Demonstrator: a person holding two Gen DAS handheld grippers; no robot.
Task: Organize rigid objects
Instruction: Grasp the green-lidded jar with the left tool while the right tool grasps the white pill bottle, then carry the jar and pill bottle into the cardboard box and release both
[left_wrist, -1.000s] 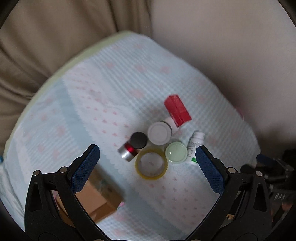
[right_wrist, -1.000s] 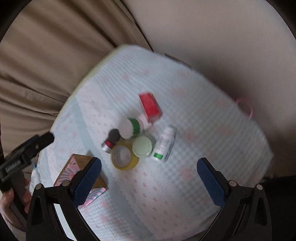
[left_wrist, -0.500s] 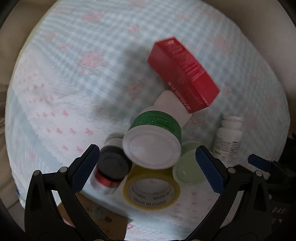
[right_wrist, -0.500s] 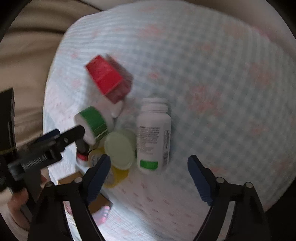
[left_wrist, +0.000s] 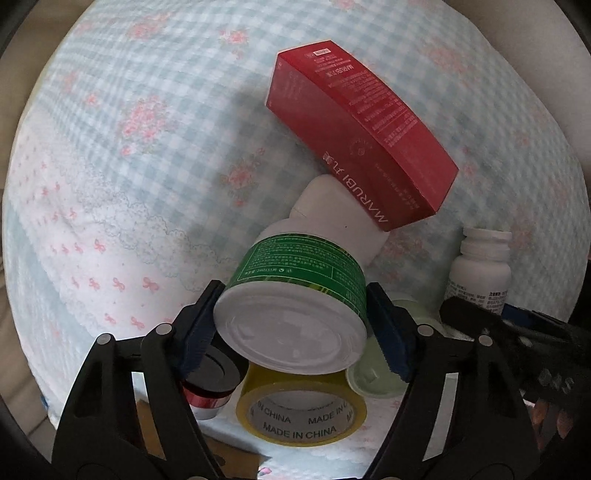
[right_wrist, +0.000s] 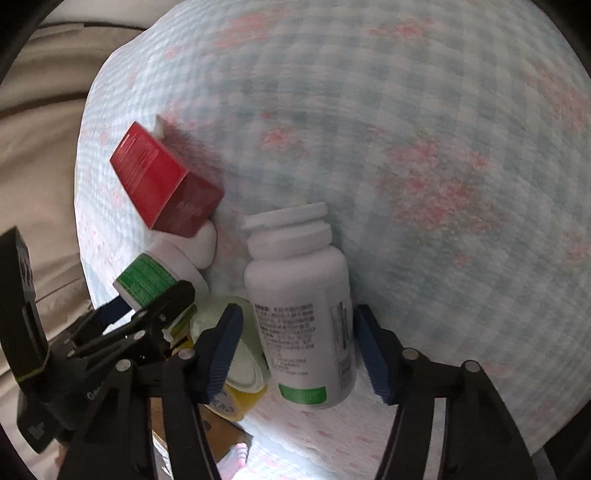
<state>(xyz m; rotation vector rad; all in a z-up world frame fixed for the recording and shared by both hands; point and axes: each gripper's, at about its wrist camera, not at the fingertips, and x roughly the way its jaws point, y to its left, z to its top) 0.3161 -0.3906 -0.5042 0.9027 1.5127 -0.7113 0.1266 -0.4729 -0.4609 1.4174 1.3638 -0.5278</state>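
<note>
The left gripper (left_wrist: 291, 325) clamped the green-labelled bottle (left_wrist: 295, 295), which lay under the red box (left_wrist: 354, 129). The right gripper (right_wrist: 295, 347) straddled the white bottle (right_wrist: 299, 295) beside that box, jaws apparently not yet touching, presumably for lifting.

The light is soft and a bit dim. The red box (left_wrist: 354, 125) throws a dark shadow on the checked cloth (left_wrist: 147, 155) to its left. The right view is blurry. Both pictures bend round, with dark corners.
</note>
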